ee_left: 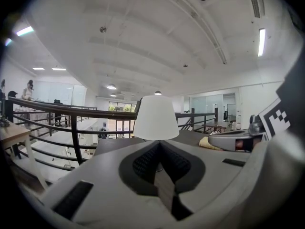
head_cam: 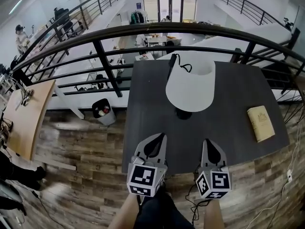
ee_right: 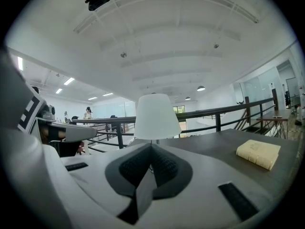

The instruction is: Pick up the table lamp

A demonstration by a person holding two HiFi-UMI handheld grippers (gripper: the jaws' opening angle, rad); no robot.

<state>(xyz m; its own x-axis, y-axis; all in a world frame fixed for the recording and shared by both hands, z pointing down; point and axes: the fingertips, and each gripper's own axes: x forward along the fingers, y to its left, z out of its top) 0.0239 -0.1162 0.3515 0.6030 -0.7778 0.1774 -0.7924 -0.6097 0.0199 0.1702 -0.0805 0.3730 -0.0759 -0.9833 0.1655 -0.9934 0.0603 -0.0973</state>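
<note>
Both clenched and empty, the left tool (head_cam: 159,137) and right tool (head_cam: 208,143) hover side by side over the near edge of the bench (head_cam: 238,94), aimed at the lamp (head_cam: 190,87) standing mid-bench, apparently lining up to open and flank it.

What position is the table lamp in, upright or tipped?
Upright: the table lamp stands on its base on the table, untilted in both gripper views.

My three views
Head looks steeply down; both gripper views skim level over the table (head_cam: 238,104), sharing the lamp (ee_left: 156,118).
</note>
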